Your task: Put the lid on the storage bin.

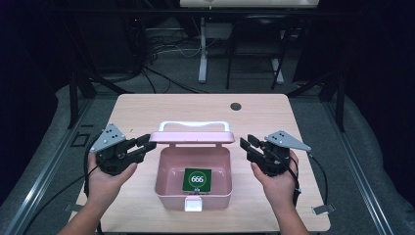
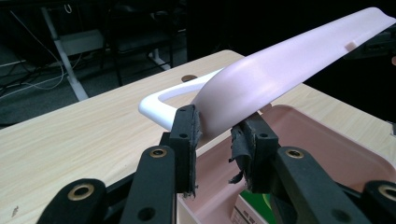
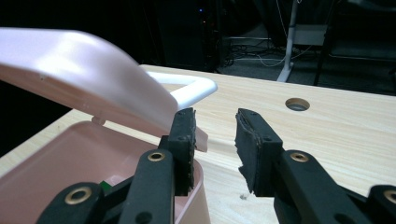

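In the high view, a pink plastic box point(image 1: 193, 182) stands in the middle of the frame on a light wooden table point(image 1: 147, 110), and its lid point(image 1: 192, 136) is raised, with a white handle point(image 1: 195, 125) at the far edge. On the bottom of the box lies a green card point(image 1: 197, 179) with a white circle and the number 666. A white latch point(image 1: 193, 204) sits on the near wall. The left gripper point(image 1: 142, 145) is at the left of the lid, its tips at the lid's left corner, and the right gripper point(image 1: 248, 143) is at the right of the lid, a little apart from it. In the left gripper view, the lid corner point(image 2: 219, 114) sits between the two black jaws in the lower centre; the left pad seems to touch it, but the other pad stands off with a gap, so the jaws are parted and do not clamp it, as far as I can tell. In the right gripper view, the jaws are clearly apart with nothing between them; the lid point(image 3: 88, 79) fills the upper left and its edge passes just behind the left jaw. A round hole point(image 3: 297, 103) in the table is at the right.
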### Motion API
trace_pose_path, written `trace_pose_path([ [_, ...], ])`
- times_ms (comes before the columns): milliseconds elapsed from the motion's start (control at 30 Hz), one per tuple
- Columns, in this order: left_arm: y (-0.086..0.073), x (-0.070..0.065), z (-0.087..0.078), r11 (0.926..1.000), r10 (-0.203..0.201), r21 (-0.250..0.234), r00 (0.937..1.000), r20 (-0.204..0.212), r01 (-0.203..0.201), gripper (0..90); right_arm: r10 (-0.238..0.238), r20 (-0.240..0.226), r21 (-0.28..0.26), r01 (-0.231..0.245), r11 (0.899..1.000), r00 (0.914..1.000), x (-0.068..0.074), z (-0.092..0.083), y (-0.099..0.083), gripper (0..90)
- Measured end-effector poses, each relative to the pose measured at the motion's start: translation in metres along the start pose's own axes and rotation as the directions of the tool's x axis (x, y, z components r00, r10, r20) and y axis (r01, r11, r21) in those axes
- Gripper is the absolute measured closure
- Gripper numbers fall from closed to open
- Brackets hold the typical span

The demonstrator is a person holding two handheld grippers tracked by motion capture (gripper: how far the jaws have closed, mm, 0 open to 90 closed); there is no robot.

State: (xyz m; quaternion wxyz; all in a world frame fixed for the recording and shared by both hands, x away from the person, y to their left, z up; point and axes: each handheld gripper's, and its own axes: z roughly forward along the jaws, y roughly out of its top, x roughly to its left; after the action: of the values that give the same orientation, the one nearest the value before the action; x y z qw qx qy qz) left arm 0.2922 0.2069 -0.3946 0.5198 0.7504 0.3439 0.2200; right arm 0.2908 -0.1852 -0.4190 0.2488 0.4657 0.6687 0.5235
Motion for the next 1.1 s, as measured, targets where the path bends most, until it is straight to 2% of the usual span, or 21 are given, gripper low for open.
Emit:
trace_pose_path([
  [300, -0.006, -0.003, -0.004, 1.0000, 0.002, 0.003, 1.0000, 0.008, -0.002, 69.7, 0.006, -0.002, 0.010, -0.006, 1.000, 1.0000, -0.002, -0.001, -0.003, 66.4],
  [567, -0.013, -0.007, -0.007, 1.0000, 0.008, 0.000, 0.9999, 0.012, -0.008, 69.8, 0.006, 0.016, 0.013, -0.006, 1.000, 0.9999, -0.004, -0.001, -0.009, 66.3],
  [867, -0.024, -0.012, -0.011, 1.0000, -0.002, 0.000, 0.9997, 0.025, 0.002, 69.3, 0.013, 0.014, 0.007, -0.013, 1.000, 0.9998, -0.006, -0.002, -0.013, 65.9],
  [1100, -0.033, -0.017, -0.014, 0.9998, 0.017, 0.005, 0.9995, 0.025, -0.017, 69.1, 0.020, 0.017, 0.012, -0.021, 1.000, 0.9996, -0.008, -0.002, -0.016, 65.8],
])
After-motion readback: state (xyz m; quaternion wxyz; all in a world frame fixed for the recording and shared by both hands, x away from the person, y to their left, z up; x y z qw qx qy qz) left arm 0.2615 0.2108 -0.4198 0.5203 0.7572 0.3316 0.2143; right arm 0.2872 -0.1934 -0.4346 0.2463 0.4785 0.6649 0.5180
